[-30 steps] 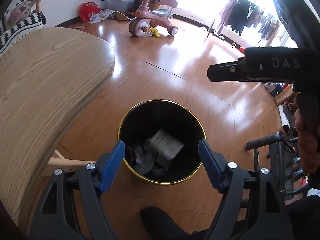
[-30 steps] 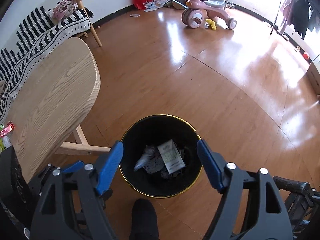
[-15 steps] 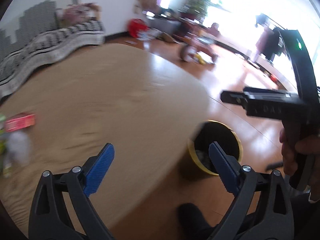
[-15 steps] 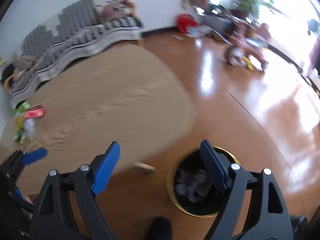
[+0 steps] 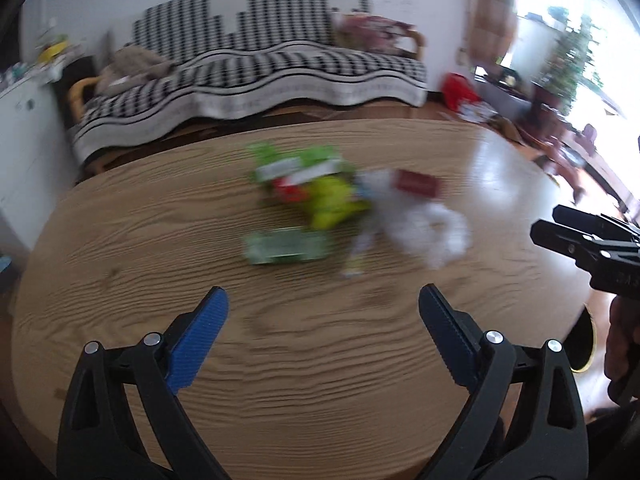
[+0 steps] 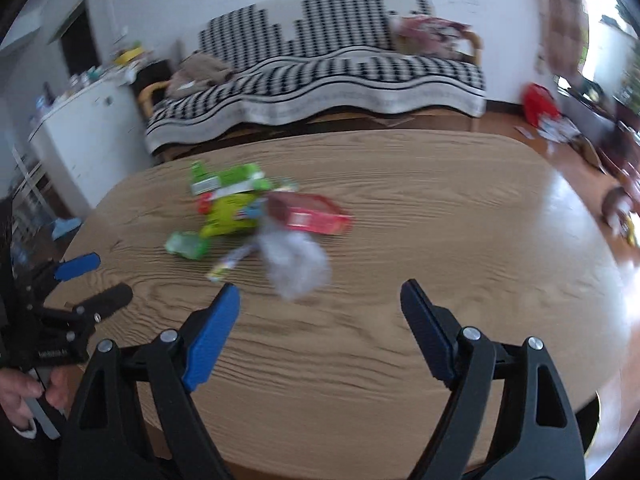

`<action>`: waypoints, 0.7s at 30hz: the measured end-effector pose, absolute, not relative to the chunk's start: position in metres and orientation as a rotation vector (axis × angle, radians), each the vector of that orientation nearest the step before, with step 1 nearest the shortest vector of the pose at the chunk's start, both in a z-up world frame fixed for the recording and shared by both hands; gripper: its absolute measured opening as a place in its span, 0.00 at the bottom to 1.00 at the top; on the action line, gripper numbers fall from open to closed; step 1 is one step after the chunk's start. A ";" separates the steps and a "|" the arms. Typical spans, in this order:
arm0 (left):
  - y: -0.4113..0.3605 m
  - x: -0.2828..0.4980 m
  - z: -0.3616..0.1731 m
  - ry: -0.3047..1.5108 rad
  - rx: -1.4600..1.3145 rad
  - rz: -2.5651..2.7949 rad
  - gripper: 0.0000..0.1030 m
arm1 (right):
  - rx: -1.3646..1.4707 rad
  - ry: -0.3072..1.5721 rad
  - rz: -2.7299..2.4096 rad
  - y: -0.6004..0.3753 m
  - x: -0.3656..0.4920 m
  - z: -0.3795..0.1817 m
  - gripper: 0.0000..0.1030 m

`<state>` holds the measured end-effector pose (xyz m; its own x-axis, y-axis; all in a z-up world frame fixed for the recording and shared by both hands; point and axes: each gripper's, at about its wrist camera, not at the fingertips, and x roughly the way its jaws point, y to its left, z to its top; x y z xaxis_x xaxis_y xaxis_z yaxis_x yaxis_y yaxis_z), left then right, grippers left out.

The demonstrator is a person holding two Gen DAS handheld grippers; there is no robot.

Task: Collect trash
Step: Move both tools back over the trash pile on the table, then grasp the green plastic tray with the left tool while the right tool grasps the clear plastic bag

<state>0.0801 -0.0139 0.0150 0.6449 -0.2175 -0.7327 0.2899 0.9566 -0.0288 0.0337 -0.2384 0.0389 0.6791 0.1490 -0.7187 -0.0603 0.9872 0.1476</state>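
Observation:
A blurred pile of trash lies on the oval wooden table [image 5: 320, 360]: green wrappers [image 5: 320, 196], a green packet [image 5: 286, 246], a red box [image 5: 418, 184] and a crumpled white plastic bag [image 5: 428, 228]. In the right wrist view the same green wrappers [image 6: 228, 200], red box [image 6: 308, 214] and plastic bag [image 6: 294, 260] show. My left gripper [image 5: 322, 316] is open and empty, above the table short of the pile. My right gripper [image 6: 320, 308] is open and empty, just short of the plastic bag. The black bin's gold rim [image 5: 586, 344] peeks past the table's right edge.
A black-and-white checked sofa [image 6: 320, 68] stands behind the table. A white cabinet [image 6: 80, 128] is at the left. The wooden floor with a red bag [image 6: 540, 104] and clutter lies to the right.
Both grippers have swung up and left from over the bin to face the table. The trash pile has come into the middle of both views. Both stay open.

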 end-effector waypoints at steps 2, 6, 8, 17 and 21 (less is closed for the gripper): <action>0.005 0.087 0.011 0.825 0.089 -0.265 0.91 | 0.088 0.829 0.139 -0.214 0.049 0.032 0.78; 0.026 0.105 -0.008 0.862 0.074 -0.244 0.91 | 0.043 0.855 0.141 -0.185 0.073 0.015 0.78; 0.026 0.116 -0.018 0.886 0.063 -0.266 0.91 | 0.019 0.864 0.134 -0.186 0.077 0.008 0.78; -0.008 0.166 -0.059 0.971 0.068 -0.321 0.91 | -0.019 0.907 0.129 -0.190 0.106 -0.020 0.78; -0.022 0.176 -0.069 0.968 0.134 -0.288 0.91 | -0.038 0.921 0.127 -0.191 0.113 -0.029 0.78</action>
<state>0.1757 -0.0220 -0.0694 0.5321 -0.1817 -0.8269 0.3003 0.9537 -0.0163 0.1127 -0.1910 -0.0285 0.5978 0.0934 -0.7962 -0.1260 0.9918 0.0217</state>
